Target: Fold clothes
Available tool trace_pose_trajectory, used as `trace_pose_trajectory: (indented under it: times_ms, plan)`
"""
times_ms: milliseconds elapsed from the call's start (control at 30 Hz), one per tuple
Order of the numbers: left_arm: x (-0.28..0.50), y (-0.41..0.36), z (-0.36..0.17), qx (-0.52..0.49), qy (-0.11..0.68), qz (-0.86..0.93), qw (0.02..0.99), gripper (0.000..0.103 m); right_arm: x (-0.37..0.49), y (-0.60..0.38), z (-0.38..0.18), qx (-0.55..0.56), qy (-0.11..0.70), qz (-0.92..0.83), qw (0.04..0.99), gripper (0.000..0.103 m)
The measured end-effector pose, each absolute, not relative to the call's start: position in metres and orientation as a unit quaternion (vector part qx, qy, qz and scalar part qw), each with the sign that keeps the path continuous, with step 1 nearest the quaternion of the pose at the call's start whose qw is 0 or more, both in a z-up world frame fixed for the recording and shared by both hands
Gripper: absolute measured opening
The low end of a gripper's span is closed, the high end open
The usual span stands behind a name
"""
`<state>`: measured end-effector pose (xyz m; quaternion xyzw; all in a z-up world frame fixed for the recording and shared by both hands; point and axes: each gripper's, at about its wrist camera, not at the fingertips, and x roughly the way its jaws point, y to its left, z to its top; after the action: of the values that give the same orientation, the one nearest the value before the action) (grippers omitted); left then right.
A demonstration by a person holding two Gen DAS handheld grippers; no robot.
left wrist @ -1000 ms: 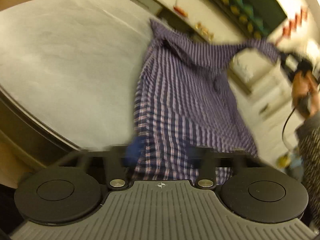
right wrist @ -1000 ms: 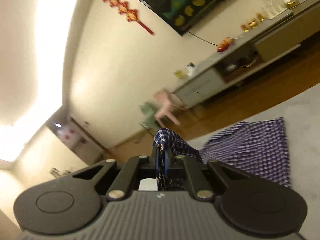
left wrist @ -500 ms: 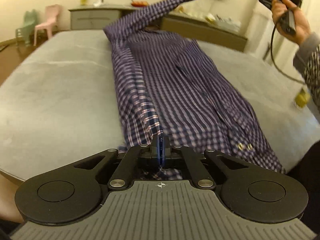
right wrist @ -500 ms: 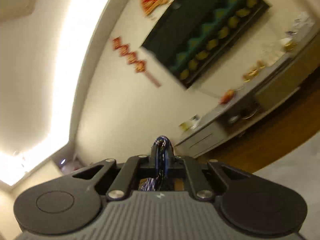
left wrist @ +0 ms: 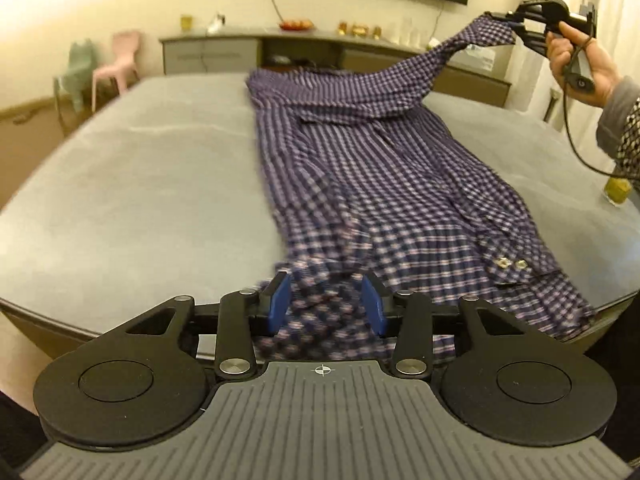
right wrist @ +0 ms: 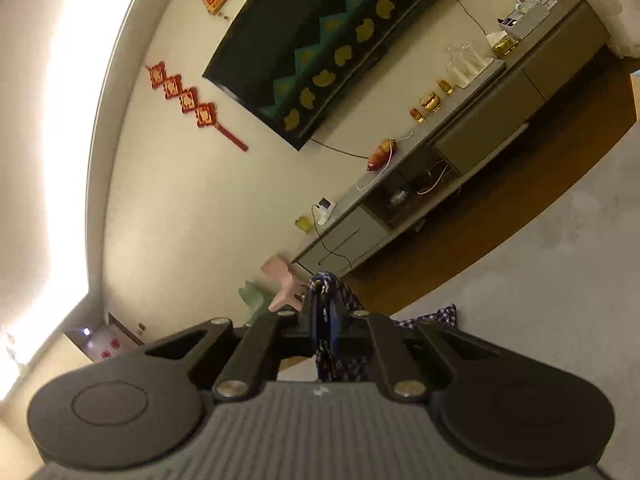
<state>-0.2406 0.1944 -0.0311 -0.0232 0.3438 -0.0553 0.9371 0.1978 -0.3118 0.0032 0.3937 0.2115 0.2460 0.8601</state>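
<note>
Plaid shirt (left wrist: 372,168) on table (left wrist: 132,184) — left gripper (left wrist: 326,300) agape; right gripper (left wrist: 506,20) pinches sleeve.

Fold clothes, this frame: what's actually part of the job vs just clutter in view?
In the job:
- checked shirt, spread along the grey table
- left gripper, open at the near hem
- right gripper, shut on the shirt's raised far end

Just lying about:
- yellow-green glass at the table's right edge
- pink chair
- sideboard with ornaments
</note>
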Motion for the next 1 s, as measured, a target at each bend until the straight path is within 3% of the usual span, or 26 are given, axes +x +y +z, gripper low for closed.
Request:
trace_pose_trajectory:
  times_ms: [133,200,333,367,400,433,467,600,800,900,933,967,1000]
  plan:
    - [-0.241,0.199,-0.035,0.032,0.343,-0.061,0.937,0.044,0.194,-0.321,-0.003,0.402,0.213,0.249,0.855,0.006]
    - [-0.236,0.203,-0.039,0.041,0.357,-0.077,0.930,0.056,0.194,-0.322,-0.008,0.403,0.219,0.253,0.852,0.006]
    - [-0.218,0.210,-0.052,0.027,0.376,-0.102,0.921,0.056,0.192,-0.299,-0.021,0.381,0.253,0.269,0.848,0.007]
    - [-0.213,0.209,-0.056,0.022,0.379,-0.106,0.919,0.053,0.190,-0.290,-0.023,0.371,0.261,0.274,0.848,0.007]
    - [-0.209,0.208,-0.060,0.016,0.386,-0.112,0.915,0.040,0.189,-0.281,-0.026,0.362,0.270,0.279,0.848,0.007]
    - [-0.206,0.206,-0.063,0.011,0.394,-0.119,0.911,0.024,0.187,-0.273,-0.028,0.354,0.277,0.284,0.847,0.007]
    - [-0.206,0.204,-0.063,0.003,0.403,-0.127,0.906,0.000,0.185,-0.266,-0.029,0.345,0.284,0.289,0.847,0.007]
    - [-0.231,0.209,-0.038,-0.071,0.421,-0.138,0.894,0.000,0.173,-0.232,-0.034,0.304,0.309,0.320,0.842,0.007]
    - [-0.247,0.191,-0.061,-0.143,0.479,-0.177,0.848,0.000,0.155,-0.158,-0.051,0.185,0.372,0.318,0.852,0.007]
    - [-0.250,0.180,-0.063,-0.113,0.479,-0.178,0.852,0.001,0.149,-0.137,-0.067,0.098,0.386,0.249,0.883,0.020]
    - [-0.254,0.179,-0.059,-0.097,0.472,-0.175,0.859,0.004,0.145,-0.135,-0.070,0.077,0.384,0.230,0.891,0.032]
    - [-0.257,0.178,-0.054,-0.081,0.464,-0.171,0.866,0.015,0.142,-0.133,-0.072,0.059,0.380,0.213,0.898,0.055]
    - [-0.260,0.181,-0.048,-0.068,0.449,-0.161,0.876,0.031,0.135,-0.134,-0.068,0.054,0.368,0.204,0.906,0.063]
